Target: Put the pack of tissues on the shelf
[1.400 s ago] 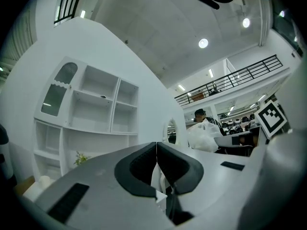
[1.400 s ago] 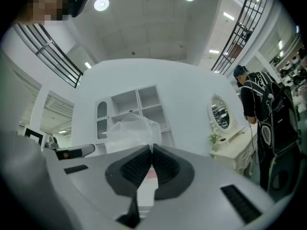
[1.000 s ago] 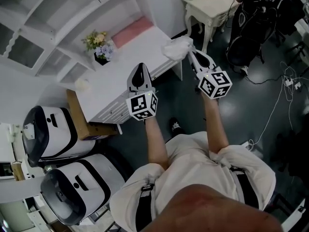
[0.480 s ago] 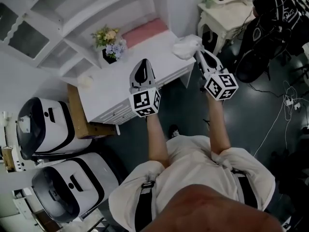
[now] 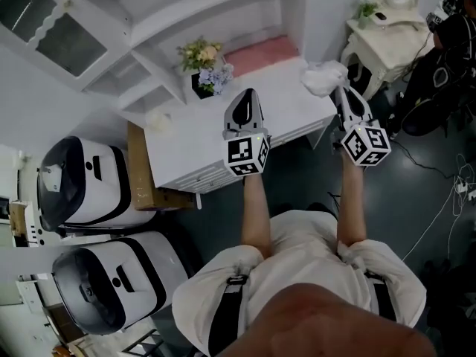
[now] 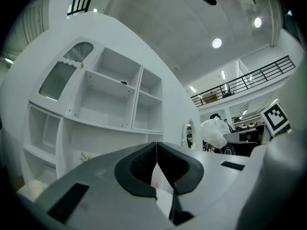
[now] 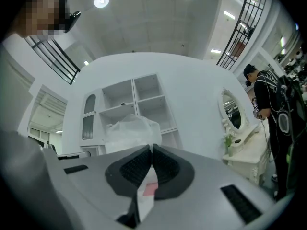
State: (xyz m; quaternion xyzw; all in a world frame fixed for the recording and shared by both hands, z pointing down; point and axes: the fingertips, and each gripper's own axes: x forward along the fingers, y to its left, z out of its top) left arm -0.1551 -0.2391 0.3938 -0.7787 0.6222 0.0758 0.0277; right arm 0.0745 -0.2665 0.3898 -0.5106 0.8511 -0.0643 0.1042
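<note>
- pack of tissues [image 5: 323,78] pinched just by its wrapper in right gripper [image 5: 338,91], might slip before the shelf [image 5: 186,10]
- left gripper [image 5: 245,99] pressed together, empty, no backup

Location type: a furnished home-room set built inside a large hall. Domestic items: a white shelf unit [image 6: 112,97] with open compartments, a white bench [image 5: 193,140] carrying a flower pot [image 5: 204,69], and a cream dressing table [image 7: 247,145] with an oval mirror [image 7: 233,114]. Hall features: a high ceiling with recessed lights [image 6: 217,43], a mezzanine railing [image 6: 249,78], a dark floor [image 5: 416,207], and two white-and-black rounded machines [image 5: 82,188].
</note>
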